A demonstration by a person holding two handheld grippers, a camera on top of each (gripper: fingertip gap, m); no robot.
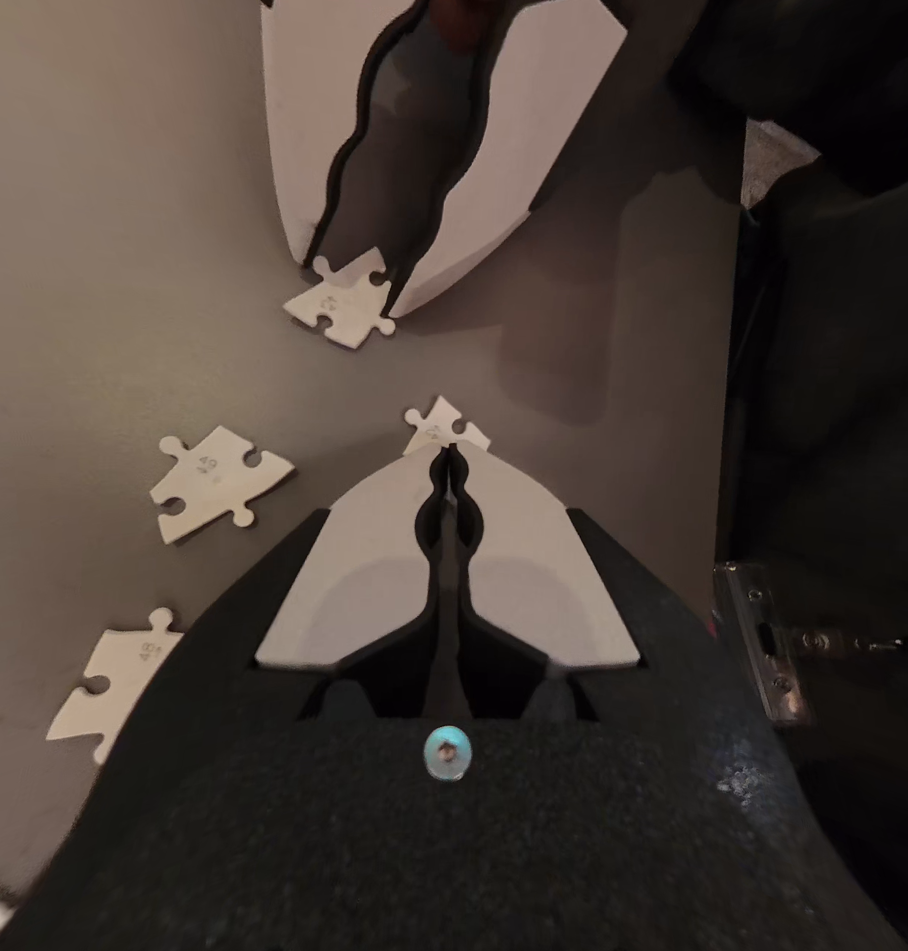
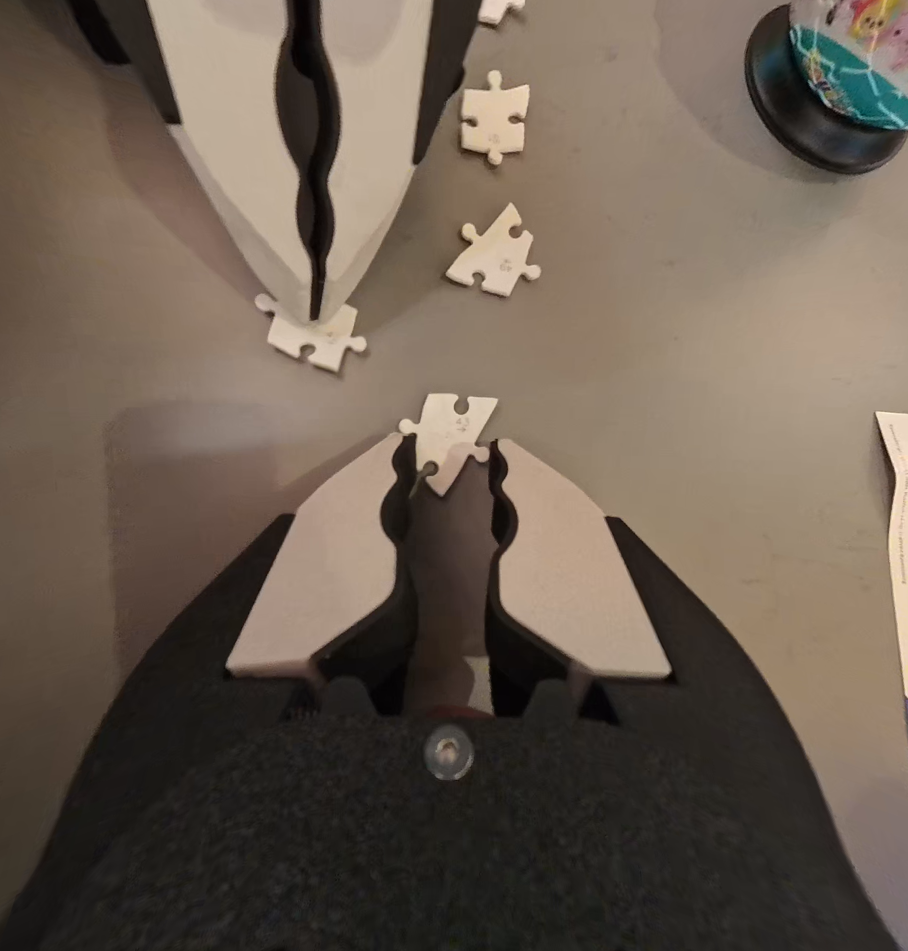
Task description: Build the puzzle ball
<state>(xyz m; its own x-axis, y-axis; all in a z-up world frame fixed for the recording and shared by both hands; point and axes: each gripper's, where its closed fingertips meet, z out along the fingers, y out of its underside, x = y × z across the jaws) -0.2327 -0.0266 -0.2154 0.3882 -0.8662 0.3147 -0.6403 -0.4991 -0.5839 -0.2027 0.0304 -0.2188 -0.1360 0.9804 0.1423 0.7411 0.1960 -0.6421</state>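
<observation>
Several white puzzle pieces lie back-up on the grey table [image 1: 107, 257]. My left gripper [image 1: 449, 448] is shut, with its tips set on the near edge of a puzzle piece [image 1: 444, 424] that lies flat. The right wrist view shows the same gripper [image 2: 315, 311] with closed tips on that piece [image 2: 315, 339]. My right gripper [image 2: 446, 440] is closed on another puzzle piece [image 2: 457, 427], a pad against each side. The left wrist view shows it [image 1: 351, 282] with that piece [image 1: 338, 303] between its tips. The partly built colourful puzzle ball [image 2: 863, 62] stands on a black base at the far right.
Loose pieces lie at the left [image 1: 215, 483] [image 1: 107, 684] and beside the left gripper [image 2: 495, 116] [image 2: 498, 252]. A printed leaflet [image 2: 904, 566] lies at the right edge. The table ends at the right in the left wrist view, with a metal bracket [image 1: 760, 643] beyond. The left gripper's tips are roughly 7 cm from the right gripper's.
</observation>
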